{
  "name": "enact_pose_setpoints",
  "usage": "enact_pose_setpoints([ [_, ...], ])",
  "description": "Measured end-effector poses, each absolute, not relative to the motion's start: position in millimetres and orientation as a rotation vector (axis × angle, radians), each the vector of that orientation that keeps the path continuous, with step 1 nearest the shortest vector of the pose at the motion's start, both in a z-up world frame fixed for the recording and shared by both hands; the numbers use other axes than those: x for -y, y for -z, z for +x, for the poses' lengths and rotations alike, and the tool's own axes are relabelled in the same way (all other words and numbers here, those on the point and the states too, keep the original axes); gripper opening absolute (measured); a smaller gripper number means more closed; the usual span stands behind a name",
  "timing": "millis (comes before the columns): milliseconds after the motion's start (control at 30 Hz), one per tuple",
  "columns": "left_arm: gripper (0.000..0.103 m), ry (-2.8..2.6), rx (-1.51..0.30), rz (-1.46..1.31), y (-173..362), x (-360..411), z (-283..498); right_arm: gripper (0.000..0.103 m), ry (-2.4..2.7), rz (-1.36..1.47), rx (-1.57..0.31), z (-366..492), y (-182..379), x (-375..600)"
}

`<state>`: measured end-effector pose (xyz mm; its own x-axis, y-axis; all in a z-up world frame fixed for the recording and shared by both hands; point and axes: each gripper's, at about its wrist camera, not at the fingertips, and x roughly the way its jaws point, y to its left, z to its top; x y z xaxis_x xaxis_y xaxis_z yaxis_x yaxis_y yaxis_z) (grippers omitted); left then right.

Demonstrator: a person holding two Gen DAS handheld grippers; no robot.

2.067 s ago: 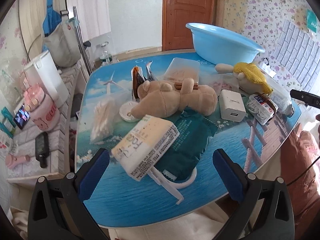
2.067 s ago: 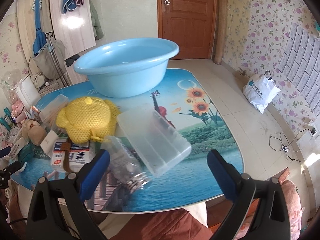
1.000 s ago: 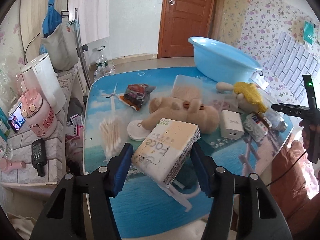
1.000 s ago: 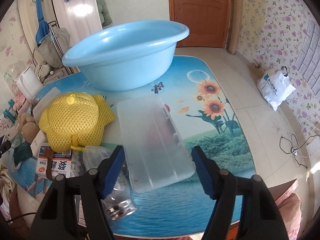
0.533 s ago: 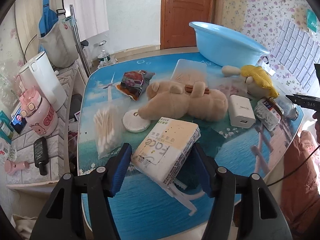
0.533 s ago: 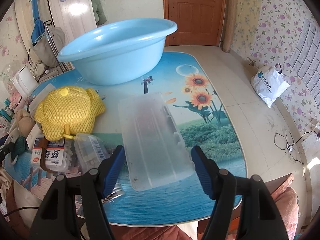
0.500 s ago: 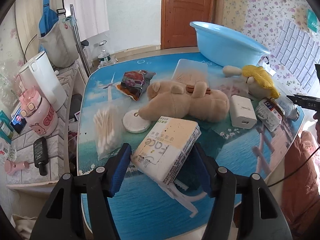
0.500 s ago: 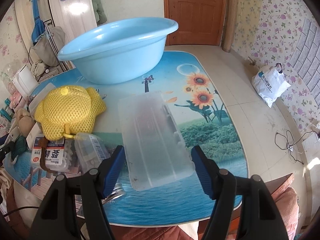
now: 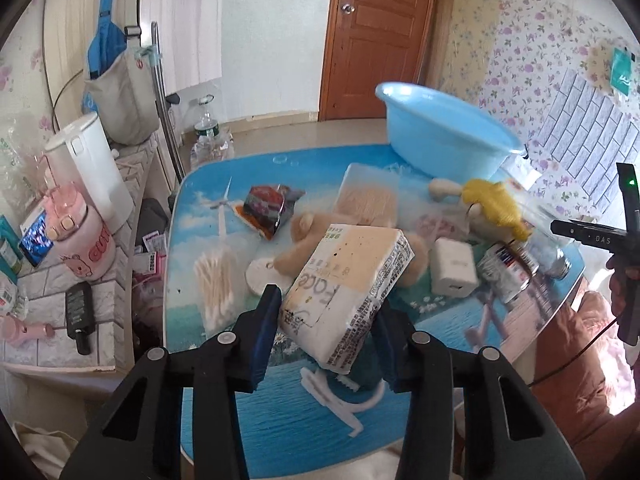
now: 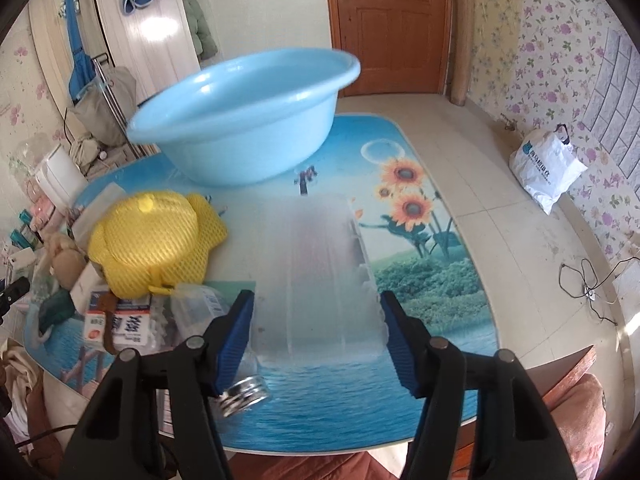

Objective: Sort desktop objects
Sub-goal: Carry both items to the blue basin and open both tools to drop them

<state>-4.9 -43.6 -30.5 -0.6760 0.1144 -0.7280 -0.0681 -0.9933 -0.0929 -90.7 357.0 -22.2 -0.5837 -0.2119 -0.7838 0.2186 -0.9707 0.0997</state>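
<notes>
In my left hand-held gripper (image 9: 326, 334) I have the pack of face tissues (image 9: 347, 294): the blue pads have just closed in and now press its two long sides, and the pack sits tilted, lifted off the clutter on the bench (image 9: 280, 408). It looks light and soft, a plastic-wrapped block that gives under pressure. I judge the film to be slippery, so gripping across the middle of the long sides, as I am, seems safer than pinching a corner.

My right hand-held gripper (image 10: 316, 330) has also just been closing, and its pads stand against the two long edges of the clear plastic box (image 10: 320, 280), so I read it as clamped on the box. The box looks stiff, thin-walled and light, probably slick. It is blurred here, so I cannot tell whether it is off the bench or what, if anything, is inside. I would hold it at mid-length and keep it level in case the lid is loose.

The blue basin (image 10: 244, 120) stands at the far end of the bench, and as far as its inside shows it seems empty. It is the likely place for sorted things. Just left of the box lie a clear jar with a metal cap (image 10: 224, 344) on its side and a yellow mesh toy (image 10: 152, 240); the jar's contents are too unclear to name.
</notes>
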Motion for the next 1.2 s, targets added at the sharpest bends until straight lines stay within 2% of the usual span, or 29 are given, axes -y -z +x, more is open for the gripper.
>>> enact_pose_setpoints([
  [400,0.042,-2.781,0.059,-1.115,-32.1,5.7,-25.7,0.061,2.62,1.098,0.013,-80.4,-49.9,-368.4],
  [567,0.042,-2.766,0.044,-1.101,-44.0,-15.4,-48.7,0.061,2.654,1.034,0.071,-87.5,-64.3,-384.6],
  [700,0.042,-2.756,0.016,-1.094,-51.2,-33.1,-71.6,0.061,2.669,0.981,0.015,-97.2,-73.3,-385.0],
  [800,0.042,-2.754,0.002,-1.065,-58.0,-46.1,-92.0,0.061,2.608,0.964,0.069,-112.1,-80.2,-385.2],
  [1200,0.042,-2.66,-0.05,-1.11,-38.1,-80.4,-181.5,0.061,2.475,0.944,0.047,-169.1,-81.1,-337.2],
])
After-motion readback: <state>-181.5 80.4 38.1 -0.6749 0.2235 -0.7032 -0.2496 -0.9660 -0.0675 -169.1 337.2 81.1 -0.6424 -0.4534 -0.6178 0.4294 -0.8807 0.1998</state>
